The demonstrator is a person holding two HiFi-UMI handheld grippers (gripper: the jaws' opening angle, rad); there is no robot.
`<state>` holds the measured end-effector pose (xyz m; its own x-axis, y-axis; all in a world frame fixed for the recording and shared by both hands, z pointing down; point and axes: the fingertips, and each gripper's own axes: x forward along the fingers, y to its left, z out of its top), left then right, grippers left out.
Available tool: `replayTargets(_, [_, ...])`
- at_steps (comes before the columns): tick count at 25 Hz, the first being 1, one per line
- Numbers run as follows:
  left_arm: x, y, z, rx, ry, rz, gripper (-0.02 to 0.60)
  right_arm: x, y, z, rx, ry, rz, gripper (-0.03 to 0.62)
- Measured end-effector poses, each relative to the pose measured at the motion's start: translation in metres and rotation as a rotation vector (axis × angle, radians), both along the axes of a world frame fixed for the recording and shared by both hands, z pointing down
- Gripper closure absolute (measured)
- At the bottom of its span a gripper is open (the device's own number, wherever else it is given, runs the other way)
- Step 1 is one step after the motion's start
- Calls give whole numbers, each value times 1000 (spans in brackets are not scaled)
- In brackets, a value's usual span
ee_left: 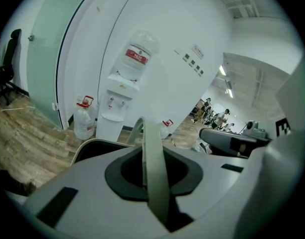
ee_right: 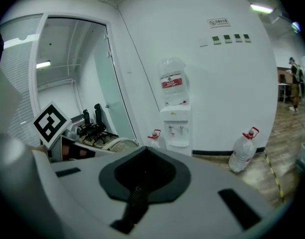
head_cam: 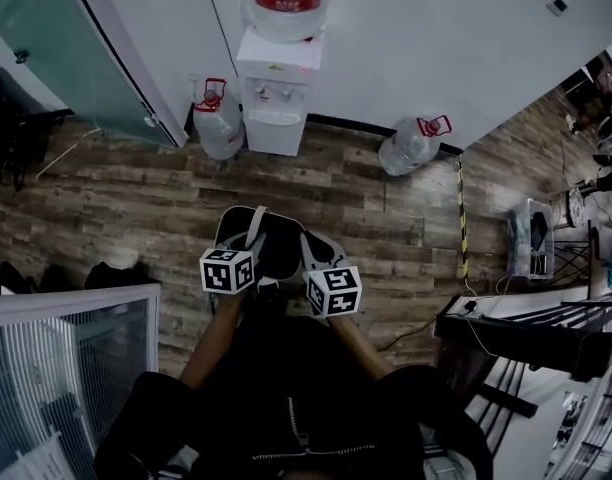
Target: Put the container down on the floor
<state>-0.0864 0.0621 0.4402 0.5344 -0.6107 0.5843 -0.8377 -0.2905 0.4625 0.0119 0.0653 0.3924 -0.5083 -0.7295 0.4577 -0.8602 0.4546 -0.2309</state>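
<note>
The container (head_cam: 269, 240) is a dark bin with a pale rim, held above the wood floor (head_cam: 116, 193) between both grippers. My left gripper (head_cam: 249, 244) is shut on its grey strap handle (ee_left: 151, 173), which runs straight through the jaws; the bin's rim (ee_left: 90, 144) shows just beyond. My right gripper (head_cam: 312, 251) sits at the bin's right side, jaws close together on a thin dark meshed strip (ee_right: 137, 199) of the container. The rim (ee_right: 117, 143) also shows to its left, next to the left gripper's marker cube (ee_right: 51, 123).
A water dispenser (head_cam: 279, 88) stands against the white wall, with water jugs on the floor at its left (head_cam: 217, 118) and right (head_cam: 413, 145). A glass partition (head_cam: 66, 368) is at the near left; black racks and cables (head_cam: 526, 338) are at the right.
</note>
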Motion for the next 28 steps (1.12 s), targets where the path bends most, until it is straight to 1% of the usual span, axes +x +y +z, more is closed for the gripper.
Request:
replayTargets(6, [-21,-39,7,-6,-1,28,526,-23,-38,4,-13,17,17,583])
replayTargets(13, [-44,-64,16,-16,-7,52,528,-44,-62,8,-22,25,26,583])
replayTargets(19, [-55,-82,18,-14,-27,95,528,-48,-77,8,-21,31,43,583])
replayTargets(28, [-56,-108,23,-10,-69,178,528,-43,-92,10,-23,33,56,583])
